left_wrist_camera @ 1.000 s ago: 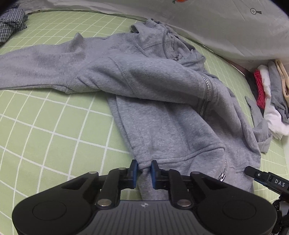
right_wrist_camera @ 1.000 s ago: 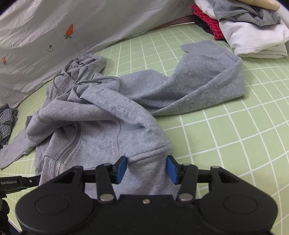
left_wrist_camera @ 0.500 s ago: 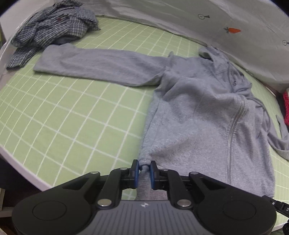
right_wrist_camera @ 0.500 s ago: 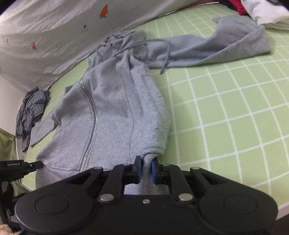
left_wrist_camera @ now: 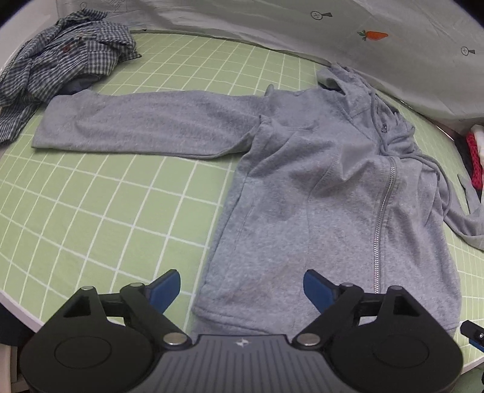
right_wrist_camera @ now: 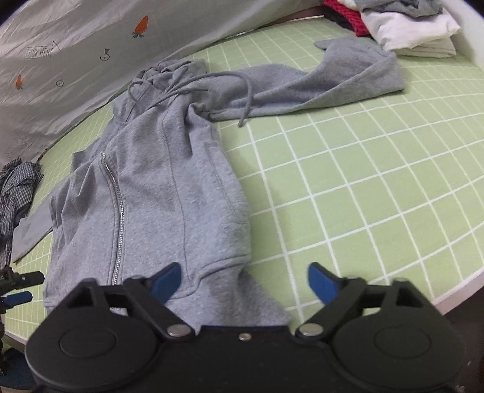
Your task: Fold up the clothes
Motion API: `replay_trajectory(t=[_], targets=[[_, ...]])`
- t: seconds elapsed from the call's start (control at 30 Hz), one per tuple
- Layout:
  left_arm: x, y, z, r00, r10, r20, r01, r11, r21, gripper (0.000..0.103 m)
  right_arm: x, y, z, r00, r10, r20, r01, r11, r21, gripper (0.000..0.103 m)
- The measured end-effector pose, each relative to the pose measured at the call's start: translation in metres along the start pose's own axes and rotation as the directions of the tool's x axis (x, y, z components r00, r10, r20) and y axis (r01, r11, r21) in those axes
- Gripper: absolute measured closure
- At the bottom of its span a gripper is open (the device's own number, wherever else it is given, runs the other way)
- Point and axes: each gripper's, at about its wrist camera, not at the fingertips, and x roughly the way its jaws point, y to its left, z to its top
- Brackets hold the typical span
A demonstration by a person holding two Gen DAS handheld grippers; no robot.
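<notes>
A grey zip hoodie (left_wrist_camera: 317, 205) lies front up on the green checked sheet (left_wrist_camera: 106, 211), hem toward me, one sleeve stretched out to the left. In the right wrist view the same hoodie (right_wrist_camera: 157, 193) has its other sleeve running off to the right. My left gripper (left_wrist_camera: 242, 285) hovers over the hem's left corner, jaws opening wide, pads clear of the cloth. My right gripper (right_wrist_camera: 243, 279) stands over the hem's right corner, jaws opening too, with the hem lying loose between and below them.
A crumpled blue checked shirt (left_wrist_camera: 63, 57) lies at the far left. A stack of folded clothes (right_wrist_camera: 402, 24) sits at the far right. A grey printed cover (right_wrist_camera: 90, 45) rises behind the hoodie. The bed's edge (right_wrist_camera: 453, 293) runs close beneath both grippers.
Both grippers dragged the hem toward me, straightening the hoodie's body, then let go: their jaws went from pinching the hem corners to wide apart.
</notes>
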Motion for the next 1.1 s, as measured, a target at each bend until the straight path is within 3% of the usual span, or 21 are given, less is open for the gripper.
replay_trajectory(t=[0.2,0.43,0.73,0.97,1.1], targets=[[0.014,-0.033,0.007,0.999,0.001,-0.038,-0.001,1.0,0.004,0.01,-0.004,-0.022,0.019,0.997,-0.03,0.072,0.026,0.998,0.056,0.0],[0.033,-0.068,0.033,0.999,0.025,-0.043,-0.028,0.996,-0.081,0.01,0.001,-0.06,0.074,0.986,-0.043,0.164,0.032,0.997,0.069,0.0],[0.077,-0.101,0.072,0.996,0.059,-0.071,-0.066,0.993,-0.094,0.009,0.025,-0.12,0.153,0.956,-0.125,0.267,0.081,0.982,0.169,0.0],[0.104,-0.116,0.085,0.985,0.127,-0.119,-0.134,0.99,-0.048,0.004,0.072,-0.154,0.222,0.947,-0.2,0.251,0.147,0.965,0.215,0.0],[0.109,-0.125,0.083,0.98,0.161,-0.118,-0.162,0.987,0.001,0.0,0.096,-0.162,0.258,0.947,-0.223,0.232,0.186,0.968,0.17,0.0]])
